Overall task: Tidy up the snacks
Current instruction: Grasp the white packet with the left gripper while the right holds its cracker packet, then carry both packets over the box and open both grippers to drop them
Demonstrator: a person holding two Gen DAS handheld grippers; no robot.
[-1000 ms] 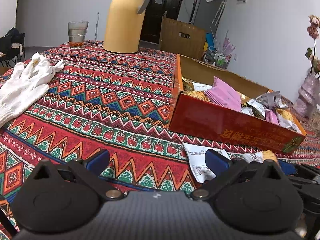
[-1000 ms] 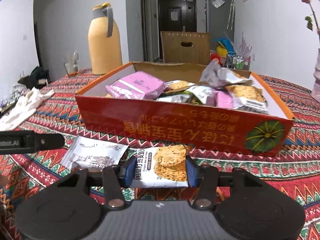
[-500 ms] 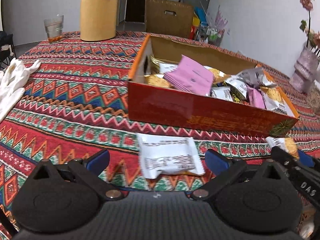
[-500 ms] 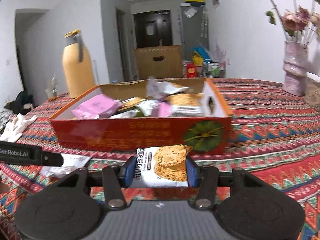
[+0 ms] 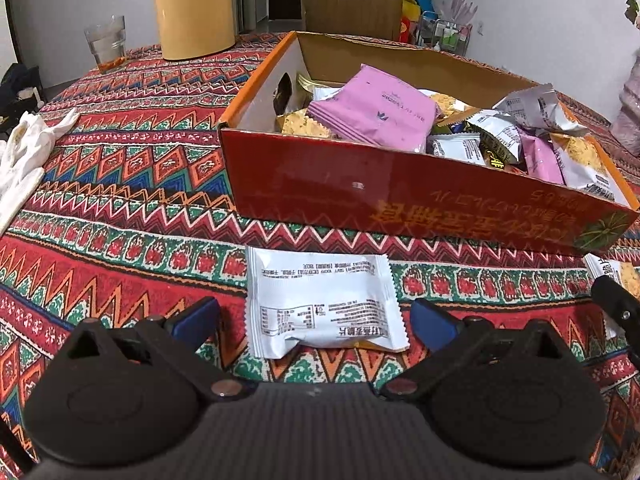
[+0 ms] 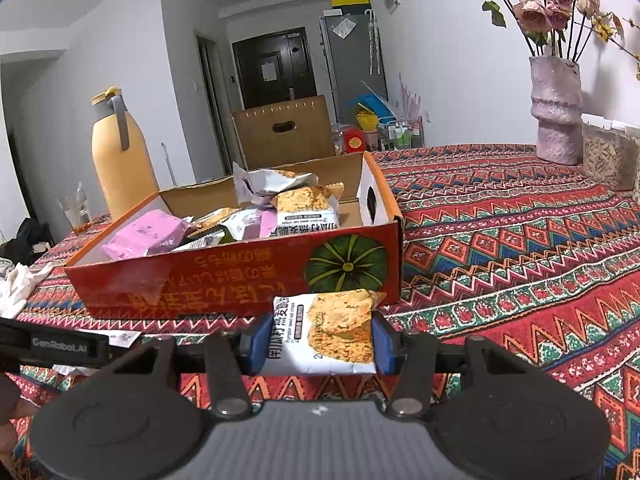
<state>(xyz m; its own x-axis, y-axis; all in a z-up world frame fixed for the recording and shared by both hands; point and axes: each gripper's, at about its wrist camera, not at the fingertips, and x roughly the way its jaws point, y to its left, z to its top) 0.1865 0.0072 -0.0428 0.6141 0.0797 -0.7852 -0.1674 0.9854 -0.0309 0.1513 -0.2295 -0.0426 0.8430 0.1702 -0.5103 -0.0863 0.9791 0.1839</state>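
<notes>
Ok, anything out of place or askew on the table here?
One white snack packet lies face-down on the tablecloth outside the red box, between the open left gripper fingers. Inside the box the packets are heaped unevenly. The right gripper is shut on a cracker packet.

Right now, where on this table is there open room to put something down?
Bare cloth spreads between the red box, the white glove and the glass, and right of the box toward the vase. Inside the box it's crowded; a white packet lies before it.
</notes>
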